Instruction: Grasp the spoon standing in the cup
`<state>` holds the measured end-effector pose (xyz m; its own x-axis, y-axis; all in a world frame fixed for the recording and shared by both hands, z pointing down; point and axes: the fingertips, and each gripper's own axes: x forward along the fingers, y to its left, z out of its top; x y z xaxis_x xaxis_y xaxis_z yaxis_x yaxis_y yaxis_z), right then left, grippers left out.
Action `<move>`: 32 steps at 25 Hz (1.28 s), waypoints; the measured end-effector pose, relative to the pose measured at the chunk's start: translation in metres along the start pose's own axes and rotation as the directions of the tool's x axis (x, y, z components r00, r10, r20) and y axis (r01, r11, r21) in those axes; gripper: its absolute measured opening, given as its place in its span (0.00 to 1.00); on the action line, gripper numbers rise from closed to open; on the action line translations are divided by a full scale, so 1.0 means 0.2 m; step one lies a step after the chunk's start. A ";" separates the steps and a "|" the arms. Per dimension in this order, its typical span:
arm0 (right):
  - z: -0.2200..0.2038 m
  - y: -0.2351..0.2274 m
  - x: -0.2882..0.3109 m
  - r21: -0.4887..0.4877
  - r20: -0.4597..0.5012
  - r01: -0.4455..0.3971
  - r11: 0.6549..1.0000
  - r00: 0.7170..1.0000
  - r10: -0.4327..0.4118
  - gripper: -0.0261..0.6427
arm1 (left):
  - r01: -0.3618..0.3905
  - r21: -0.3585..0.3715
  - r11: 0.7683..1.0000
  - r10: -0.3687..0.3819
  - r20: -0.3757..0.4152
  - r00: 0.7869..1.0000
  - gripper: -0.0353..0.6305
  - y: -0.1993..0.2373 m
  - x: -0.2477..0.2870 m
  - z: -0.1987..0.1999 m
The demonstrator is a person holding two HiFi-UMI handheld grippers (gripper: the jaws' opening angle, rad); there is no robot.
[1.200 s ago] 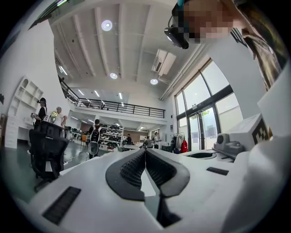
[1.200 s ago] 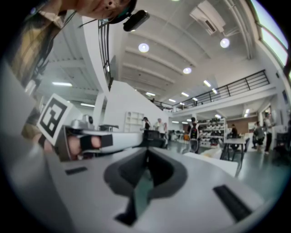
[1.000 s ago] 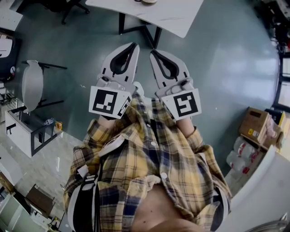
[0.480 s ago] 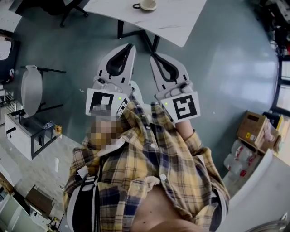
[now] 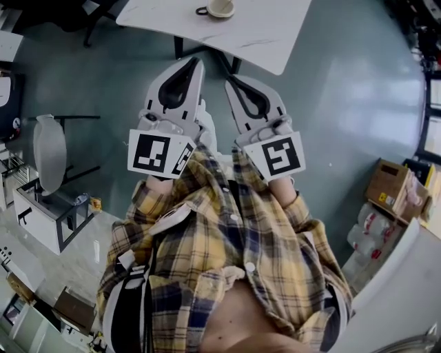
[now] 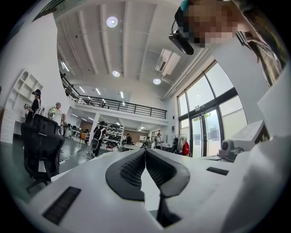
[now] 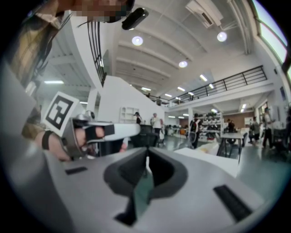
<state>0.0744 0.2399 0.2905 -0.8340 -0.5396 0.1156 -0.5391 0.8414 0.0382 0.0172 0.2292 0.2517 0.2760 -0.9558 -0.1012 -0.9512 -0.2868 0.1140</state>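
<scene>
Head view shows the hazard: the left gripper [image 5: 196, 63] and the right gripper [image 5: 231, 79] both have their jaws pressed together on nothing. If either one reaches the cup [image 5: 220, 8] on the white table [image 5: 269, 27] without opening first, it would likely knock the spoon aside or tip the cup (the spoon itself is too small to make out here). The two are held side by side just in front of the plaid shirt [image 5: 227, 241], tips near each other, pointing forward at the table, which is well apart from them.
</scene>
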 end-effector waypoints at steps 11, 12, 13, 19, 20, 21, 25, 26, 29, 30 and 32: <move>0.06 -0.27 0.52 0.033 -0.019 0.053 0.998 0.998 -0.052 0.09 | 0.065 -0.013 0.998 -0.065 -0.030 0.997 0.08 0.42 0.40 0.00; 0.06 -0.29 0.56 0.035 -0.021 0.061 0.998 0.998 -0.060 0.09 | 0.071 -0.018 0.997 -0.072 -0.033 0.997 0.08 0.45 0.43 0.00; 0.06 -0.31 0.60 0.036 -0.023 0.069 0.997 0.997 -0.068 0.09 | 0.077 -0.024 0.997 -0.077 -0.037 0.996 0.08 0.48 0.46 0.00; 0.05 -0.42 0.78 0.042 -0.036 0.131 0.990 0.991 -0.130 0.09 | 0.126 -0.044 0.991 -0.129 -0.059 0.990 0.08 0.63 0.61 -0.04; 0.05 -0.43 0.79 0.046 -0.039 0.141 0.989 0.989 -0.140 0.09 | 0.133 -0.047 0.990 -0.136 -0.062 0.989 0.08 0.64 0.62 -0.05; 0.04 -0.44 0.80 0.050 -0.043 0.149 0.988 0.988 -0.147 0.09 | 0.138 -0.050 0.989 -0.141 -0.064 0.988 0.08 0.65 0.64 -0.05; 0.02 -0.49 0.83 0.050 -0.065 0.162 0.985 0.985 -0.159 0.09 | 0.147 -0.063 0.987 -0.151 -0.079 0.985 0.08 0.69 0.68 -0.07; 0.02 -0.50 0.85 0.050 -0.073 0.165 0.985 0.984 -0.161 0.09 | 0.149 -0.066 0.987 -0.154 -0.086 0.984 0.08 0.70 0.69 -0.09; 0.00 -0.54 0.92 0.053 -0.102 0.183 0.982 0.979 -0.177 0.09 | 0.153 -0.074 0.986 -0.160 -0.100 0.982 0.08 0.75 0.73 -0.11; 0.00 -0.56 0.94 0.055 -0.113 0.190 0.980 0.977 -0.183 0.09 | 0.153 -0.075 0.985 -0.160 -0.104 0.982 0.08 0.77 0.75 -0.12; -0.01 -0.60 0.96 0.059 -0.127 0.200 0.978 0.973 -0.192 0.09 | 0.149 -0.078 0.986 -0.157 -0.108 0.982 0.08 0.80 0.78 -0.13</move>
<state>-0.0211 0.0353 0.3107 -0.6934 -0.6826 0.2309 -0.7012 0.7130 0.0021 -0.0874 0.0325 0.2799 0.4350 -0.9003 -0.0105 -0.8858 -0.4301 0.1742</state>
